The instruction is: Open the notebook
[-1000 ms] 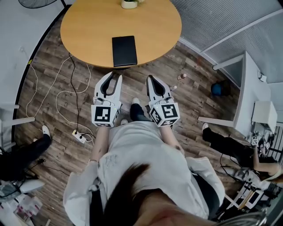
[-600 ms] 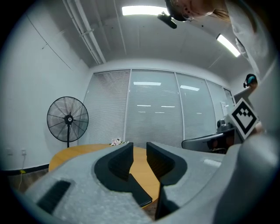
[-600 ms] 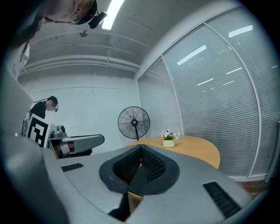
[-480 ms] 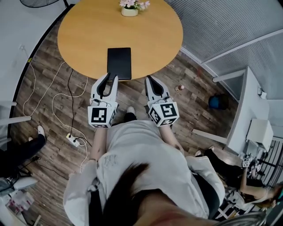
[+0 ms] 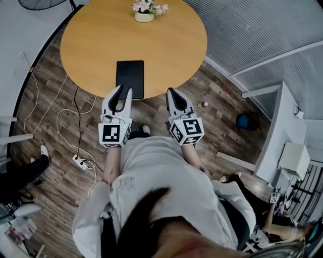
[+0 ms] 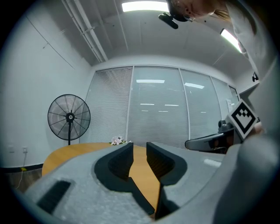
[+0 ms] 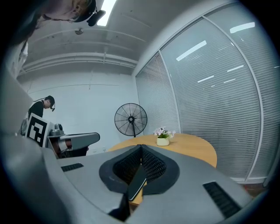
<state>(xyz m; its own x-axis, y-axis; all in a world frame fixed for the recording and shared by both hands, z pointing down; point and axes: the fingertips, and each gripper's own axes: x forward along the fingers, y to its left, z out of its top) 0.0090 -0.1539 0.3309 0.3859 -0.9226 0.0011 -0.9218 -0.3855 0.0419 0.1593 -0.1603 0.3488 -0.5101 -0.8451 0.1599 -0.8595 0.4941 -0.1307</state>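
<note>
A shut black notebook (image 5: 129,74) lies flat near the front edge of the round wooden table (image 5: 96,40). My left gripper (image 5: 124,89) is held level at that edge, its tips over the notebook's near end, jaws open with only tabletop showing between them (image 6: 140,146). My right gripper (image 5: 170,91) hangs just off the table edge, to the right of the notebook, its jaws shut on nothing (image 7: 141,148). Neither gripper view shows the notebook.
A small pot of flowers (image 5: 144,14) stands at the table's far side. A standing fan (image 6: 69,117) is behind the table on the left. Cables and a power strip (image 5: 78,161) lie on the wooden floor. A white desk (image 5: 275,121) stands to the right.
Both grippers have come forward from over the floor to the table's near edge. The left tips now overlap the notebook's near end. The jaws stand as before.
</note>
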